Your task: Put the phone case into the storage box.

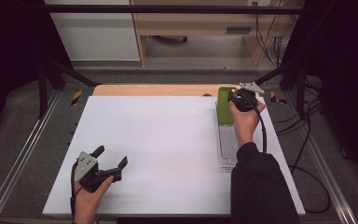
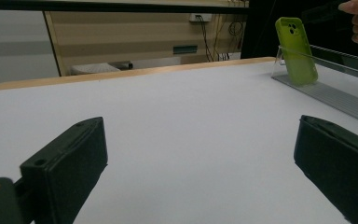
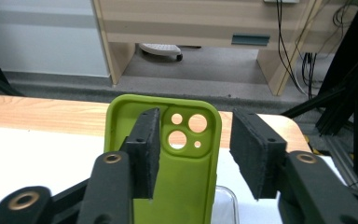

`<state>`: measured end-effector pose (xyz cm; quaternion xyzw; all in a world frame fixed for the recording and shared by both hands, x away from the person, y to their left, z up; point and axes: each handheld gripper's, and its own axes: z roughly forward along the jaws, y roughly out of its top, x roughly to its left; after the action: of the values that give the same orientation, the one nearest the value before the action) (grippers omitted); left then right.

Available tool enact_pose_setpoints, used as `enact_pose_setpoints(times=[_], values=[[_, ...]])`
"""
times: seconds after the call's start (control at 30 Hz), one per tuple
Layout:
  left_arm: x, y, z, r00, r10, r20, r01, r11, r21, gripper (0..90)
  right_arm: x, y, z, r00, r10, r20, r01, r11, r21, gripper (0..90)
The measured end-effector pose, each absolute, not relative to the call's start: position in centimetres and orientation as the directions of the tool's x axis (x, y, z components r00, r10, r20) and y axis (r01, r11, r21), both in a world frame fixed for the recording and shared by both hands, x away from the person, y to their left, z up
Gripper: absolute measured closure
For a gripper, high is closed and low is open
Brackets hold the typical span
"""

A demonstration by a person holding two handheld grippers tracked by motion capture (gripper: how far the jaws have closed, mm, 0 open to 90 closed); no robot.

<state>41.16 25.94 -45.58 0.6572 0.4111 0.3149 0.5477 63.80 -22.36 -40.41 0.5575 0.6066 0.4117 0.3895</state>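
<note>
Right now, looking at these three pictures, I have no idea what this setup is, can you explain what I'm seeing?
A person sits at a white table and holds a hand tool with two black jaws in each hand. One picture looks down from above; the other two come from small cameras riding on each tool, looking along its jaws.

The left gripper rests near the front of the table, jaws wide apart, nothing between them.

The right gripper is at the far right, at a green phone case that stands propped in a clear plastic stand. Its jaws stand apart, one in front of the case's open inside and one off to its side, and neither presses on the case.
</note>
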Motion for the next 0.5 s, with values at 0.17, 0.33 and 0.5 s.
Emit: enact_pose_setpoints(times=[0.17,0.33,0.5], values=[[41.2,26.0,-45.6,0.464,0.885,-0.035,0.195,-0.064,0.979,2.0,63.5,-22.4,-40.1,-0.09,0.996,-0.031,0.347,0.06,0.936,49.4],[41.2,26.1,-45.6,0.461,0.887,-0.037,0.195,-0.06,0.979,2.0,63.2,-22.4,-39.5,-0.095,0.995,-0.037,0.344,0.068,0.936,42.8],[41.2,26.1,-45.6,0.463,0.886,-0.034,0.194,-0.064,0.979,2.0,62.8,-22.6,-39.1,-0.099,0.994,-0.045,0.356,0.077,0.931,34.8]])
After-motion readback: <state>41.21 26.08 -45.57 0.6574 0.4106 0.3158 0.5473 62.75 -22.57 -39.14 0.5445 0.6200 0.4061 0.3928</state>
